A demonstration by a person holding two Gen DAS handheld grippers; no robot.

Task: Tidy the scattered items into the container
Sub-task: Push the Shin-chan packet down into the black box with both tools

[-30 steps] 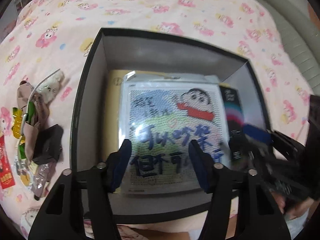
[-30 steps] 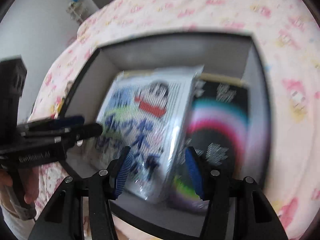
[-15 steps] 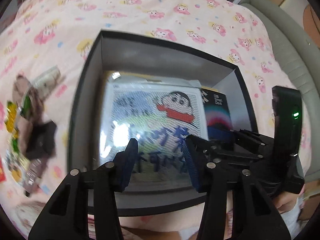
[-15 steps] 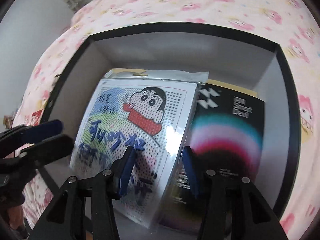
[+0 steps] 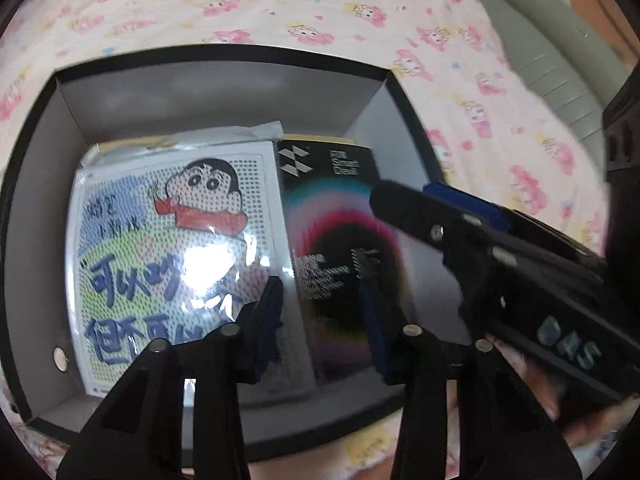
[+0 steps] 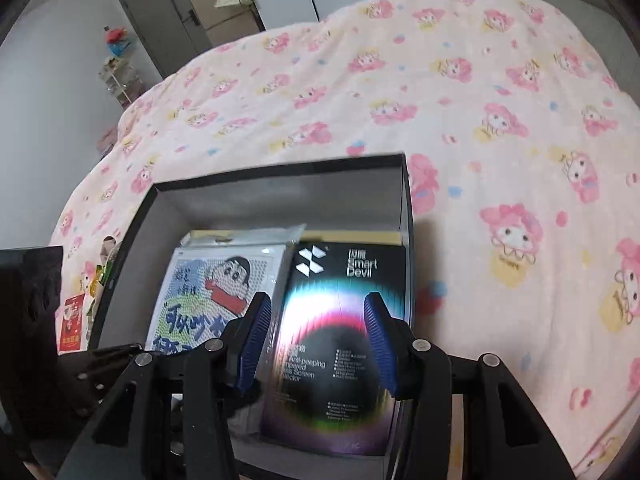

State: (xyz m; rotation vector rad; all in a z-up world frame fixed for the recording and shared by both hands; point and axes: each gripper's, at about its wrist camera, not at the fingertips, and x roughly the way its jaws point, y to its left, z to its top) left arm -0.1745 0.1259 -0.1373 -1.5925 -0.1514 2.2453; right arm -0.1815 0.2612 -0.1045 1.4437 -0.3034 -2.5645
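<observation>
Both wrist views look down into the open black cardboard box with grey inner walls (image 5: 224, 92), which sits on the pink cartoon-print bedspread (image 6: 460, 92). Inside it lie two flat items side by side: a glossy plastic-sleeved cartoon bead-art pack (image 5: 168, 248) on the left and a black screen-protector carton with a rainbow ring (image 6: 340, 340) on the right, its left edge touching or slightly overlapping the pack. Your left gripper (image 5: 324, 320) hovers over the seam between them with its jaws apart and nothing held; your right gripper (image 6: 318, 340) hangs over the carton, jaws likewise spread and empty. Further scattered items, among them a small red packet (image 6: 74, 328), remain on the bedspread beside the box's left wall; motion blur leaves the others indistinct. Such packets will probably be light, soft and crinkly: take hold across a sealed edge, not the slippery face. The carton looks stiff, thin and likely to hold glass, so nothing should be pressed onto it. Expect the sleeved pack to be slick and to flex if lifted by one corner.
</observation>
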